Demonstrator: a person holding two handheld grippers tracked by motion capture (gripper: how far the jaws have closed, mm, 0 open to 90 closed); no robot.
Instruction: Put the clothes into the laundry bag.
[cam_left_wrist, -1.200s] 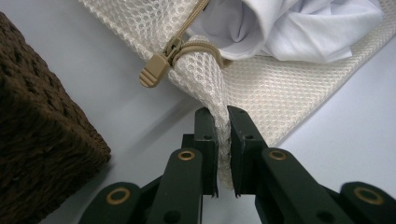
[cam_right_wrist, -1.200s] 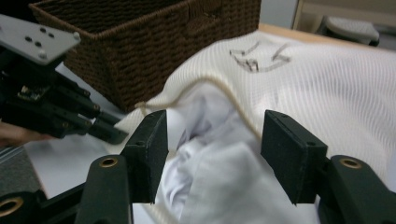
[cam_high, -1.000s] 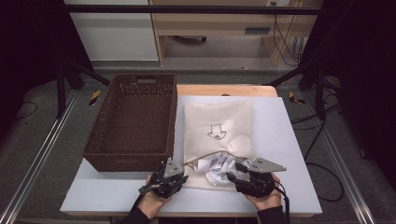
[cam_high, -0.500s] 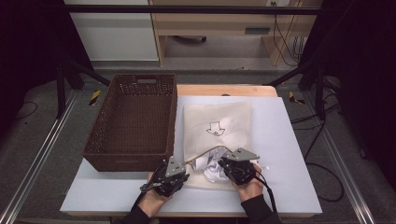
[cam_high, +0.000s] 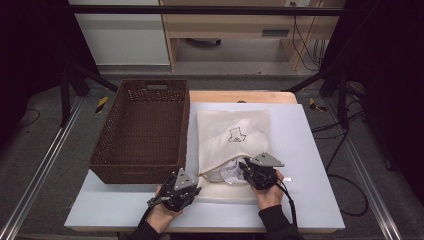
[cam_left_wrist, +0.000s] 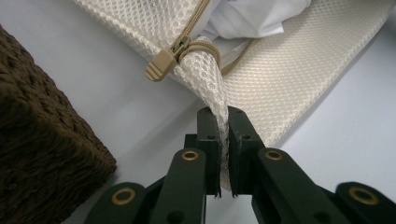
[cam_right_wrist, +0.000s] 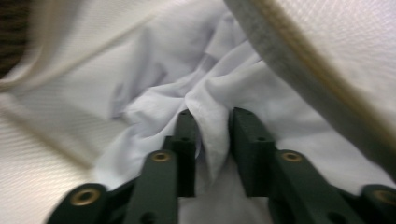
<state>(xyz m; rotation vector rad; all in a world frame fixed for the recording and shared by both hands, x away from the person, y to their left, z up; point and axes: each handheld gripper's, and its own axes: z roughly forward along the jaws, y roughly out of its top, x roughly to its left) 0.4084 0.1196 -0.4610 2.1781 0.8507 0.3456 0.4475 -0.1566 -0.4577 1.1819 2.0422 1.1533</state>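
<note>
In the lower middle of the high view, the left gripper (cam_high: 191, 189) is clamped on the corner of the mesh bag (cam_high: 231, 135), while the right gripper (cam_high: 246, 169), its jaws just opening and a fold between them, may lose the white cloth (cam_right_wrist: 233, 88) inside the bag mouth.

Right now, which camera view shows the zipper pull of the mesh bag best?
The left gripper view: the zipper pull is large and sharp there, just above the clamped mesh. The high view is too small to show it, and the right gripper view looks at white cloth.
</note>
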